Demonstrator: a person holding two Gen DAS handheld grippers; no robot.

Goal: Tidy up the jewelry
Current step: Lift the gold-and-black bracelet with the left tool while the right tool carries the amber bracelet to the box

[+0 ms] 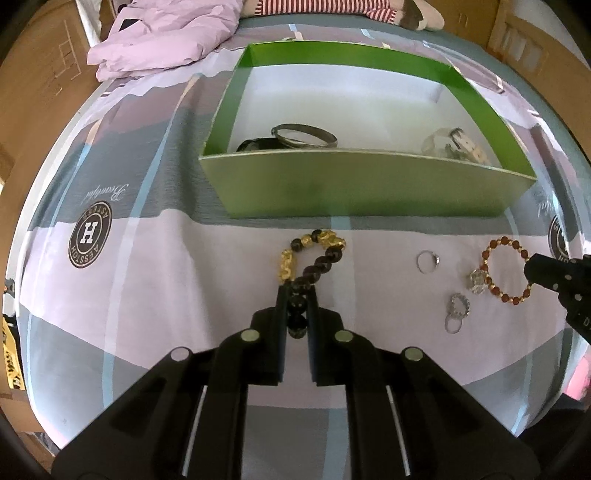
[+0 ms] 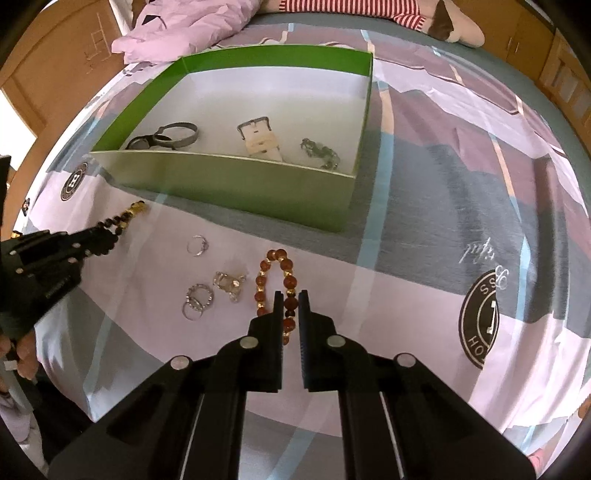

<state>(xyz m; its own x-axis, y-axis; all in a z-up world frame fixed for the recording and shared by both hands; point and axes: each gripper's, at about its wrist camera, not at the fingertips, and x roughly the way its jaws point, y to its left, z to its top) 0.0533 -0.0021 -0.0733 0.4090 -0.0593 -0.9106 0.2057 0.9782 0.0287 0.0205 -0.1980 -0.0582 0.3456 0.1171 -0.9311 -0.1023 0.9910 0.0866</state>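
A green box (image 1: pixel 369 188) (image 2: pixel 236 184) stands on the bed and holds a silver bangle (image 1: pixel 304 136) (image 2: pixel 177 134), a white watch strap (image 2: pixel 260 142) and a dark chain (image 2: pixel 321 153). My left gripper (image 1: pixel 298 295) is shut on the black and gold bead bracelet (image 1: pixel 317 254), which lies on the sheet in front of the box. My right gripper (image 2: pixel 290 297) is shut on the red-brown bead bracelet (image 2: pixel 280 280) (image 1: pixel 506 273). Between them lie a silver ring (image 1: pixel 427 261) (image 2: pixel 197 245), a crystal piece (image 1: pixel 478 280) (image 2: pixel 229 282) and joined rings (image 1: pixel 457 312) (image 2: pixel 197 299).
The bed sheet (image 1: pixel 147 258) is patterned in lilac, grey and blue. A crumpled lilac cover (image 1: pixel 166 33) and a striped plush toy (image 2: pixel 406 14) lie behind the box. Wooden furniture (image 1: pixel 33 110) flanks the bed on both sides.
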